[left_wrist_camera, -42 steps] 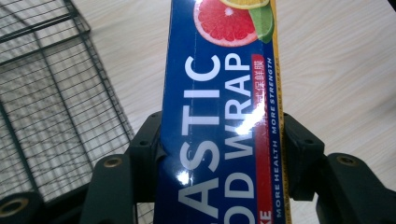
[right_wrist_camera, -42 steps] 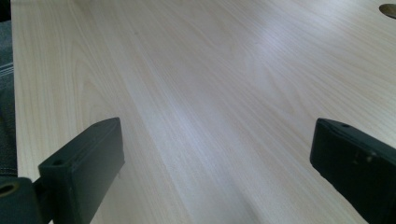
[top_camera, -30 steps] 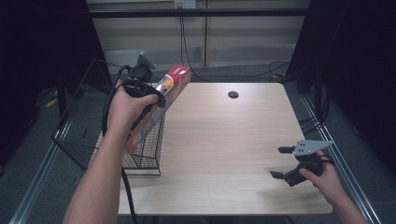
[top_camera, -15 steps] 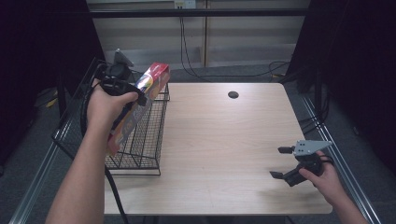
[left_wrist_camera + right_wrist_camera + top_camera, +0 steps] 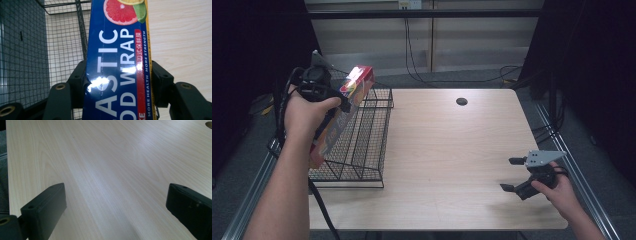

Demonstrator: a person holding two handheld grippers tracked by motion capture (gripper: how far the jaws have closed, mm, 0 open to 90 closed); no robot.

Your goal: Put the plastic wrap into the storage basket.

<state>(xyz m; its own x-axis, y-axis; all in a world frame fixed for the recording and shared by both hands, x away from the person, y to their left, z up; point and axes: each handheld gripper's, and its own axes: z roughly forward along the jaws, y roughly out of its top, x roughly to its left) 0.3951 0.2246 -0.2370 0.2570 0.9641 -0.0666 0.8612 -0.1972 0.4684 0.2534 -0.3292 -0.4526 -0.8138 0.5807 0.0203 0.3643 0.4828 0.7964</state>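
Observation:
A long blue box of plastic food wrap [image 5: 359, 80] with a red end hangs tilted above the black wire basket [image 5: 384, 145] at the table's left side. My left gripper [image 5: 343, 102] is shut on the box's two long sides. In the left gripper view the box [image 5: 117, 62] runs up between the jaws of my left gripper [image 5: 118, 75], with the basket's mesh [image 5: 62, 37] beneath and to its left. Near the table's front right corner my right gripper [image 5: 508, 174] is open with nothing in it. The right gripper view has bare wood between that gripper's [image 5: 115, 202] jaws.
The light wooden table [image 5: 452, 150] has a small dark cable hole [image 5: 461, 101] at the back middle, seen too as the cable hole [image 5: 208, 124] in the right gripper view. A cable hangs from my left hand down past the table's left edge.
My left hand has carried the box to the left and slightly up, from over the basket's right edge to over its left part. The right gripper has stayed where it was.

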